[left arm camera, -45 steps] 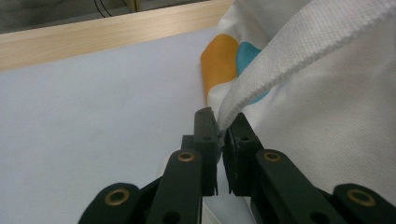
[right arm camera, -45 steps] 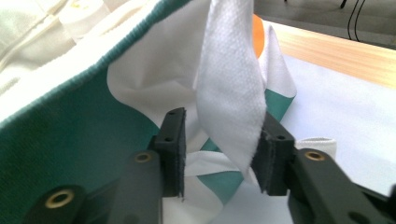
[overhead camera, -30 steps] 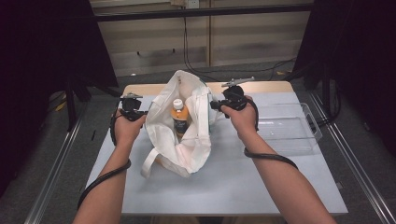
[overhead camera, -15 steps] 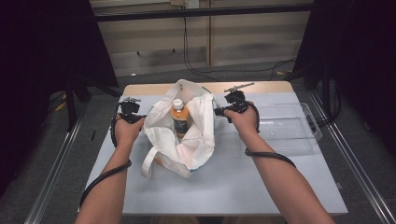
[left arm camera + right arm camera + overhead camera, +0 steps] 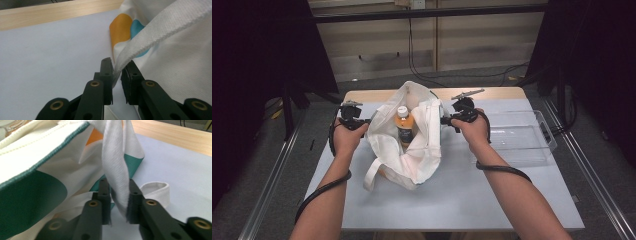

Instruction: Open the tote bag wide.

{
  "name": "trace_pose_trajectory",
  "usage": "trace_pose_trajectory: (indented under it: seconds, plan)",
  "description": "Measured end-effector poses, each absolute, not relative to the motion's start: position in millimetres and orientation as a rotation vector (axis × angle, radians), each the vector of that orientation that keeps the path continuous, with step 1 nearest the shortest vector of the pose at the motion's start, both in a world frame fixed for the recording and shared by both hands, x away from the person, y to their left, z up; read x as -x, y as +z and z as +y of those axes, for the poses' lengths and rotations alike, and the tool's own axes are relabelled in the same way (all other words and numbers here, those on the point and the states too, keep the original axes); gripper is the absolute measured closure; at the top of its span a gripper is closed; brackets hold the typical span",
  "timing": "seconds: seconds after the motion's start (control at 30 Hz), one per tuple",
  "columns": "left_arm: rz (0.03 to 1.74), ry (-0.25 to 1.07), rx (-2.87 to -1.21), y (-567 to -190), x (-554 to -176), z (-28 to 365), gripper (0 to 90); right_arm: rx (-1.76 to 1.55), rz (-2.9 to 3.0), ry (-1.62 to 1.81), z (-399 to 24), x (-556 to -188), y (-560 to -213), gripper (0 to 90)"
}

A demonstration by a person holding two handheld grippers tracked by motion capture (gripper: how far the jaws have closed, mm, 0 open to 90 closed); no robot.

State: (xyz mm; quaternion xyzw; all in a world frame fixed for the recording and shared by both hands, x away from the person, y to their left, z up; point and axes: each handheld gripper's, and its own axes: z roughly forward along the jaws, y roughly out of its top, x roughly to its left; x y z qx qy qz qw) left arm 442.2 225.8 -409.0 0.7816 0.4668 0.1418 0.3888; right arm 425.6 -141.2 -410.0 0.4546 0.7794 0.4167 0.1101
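A white cloth tote bag (image 5: 414, 145) with orange, blue and green patches lies open on the table, and a bottle (image 5: 403, 125) with an orange label and white cap stands inside it. On the bag's left side my left gripper (image 5: 366, 120) is shut on a white strap (image 5: 140, 47). My right gripper (image 5: 443, 120) pinches a folded white strap (image 5: 116, 177) on the bag's right side. The two grippers hold the bag's mouth apart. A loose handle loop (image 5: 373, 172) trails toward the table's front.
A clear plastic bin (image 5: 518, 137) stands on the table's right part, just beyond my right hand. The pale table (image 5: 472, 200) has a wooden strip (image 5: 492, 93) along its far edge. Dark frames and cables stand around the table.
Both grippers have moved slightly outward, my right one to the right, spreading the bag's mouth wider. The bottle stays upright inside.
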Motion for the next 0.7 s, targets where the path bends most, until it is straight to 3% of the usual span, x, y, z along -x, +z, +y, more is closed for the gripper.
trace_pose_trajectory:
  seconds: [0.17, 0.37, 0.5, 0.57, 0.7]
  plan:
    - [1.171, 0.372, -2.009, -405.1, -440.3, 226.1, 79.0, -1.331, 2.258, 1.234, -140.7, -422.7, -401.9, 59.9]
    - [1.167, 0.358, -2.000, -404.6, -438.9, 221.6, 79.0, -1.311, 2.227, 1.237, -141.7, -421.5, -390.1, 55.0]
    - [1.142, 0.362, -2.030, -400.7, -439.0, 221.2, 76.0, -1.287, 2.221, 1.247, -139.3, -420.9, -385.3, 64.1]
    - [1.134, 0.367, -2.034, -397.6, -439.0, 221.3, 73.0, -1.260, 2.217, 1.242, -137.9, -420.1, -383.2, 75.0]
    - [1.102, 0.382, -2.027, -389.5, -438.0, 222.4, 67.1, -1.258, 2.223, 1.244, -136.1, -420.3, -381.7, 80.7]
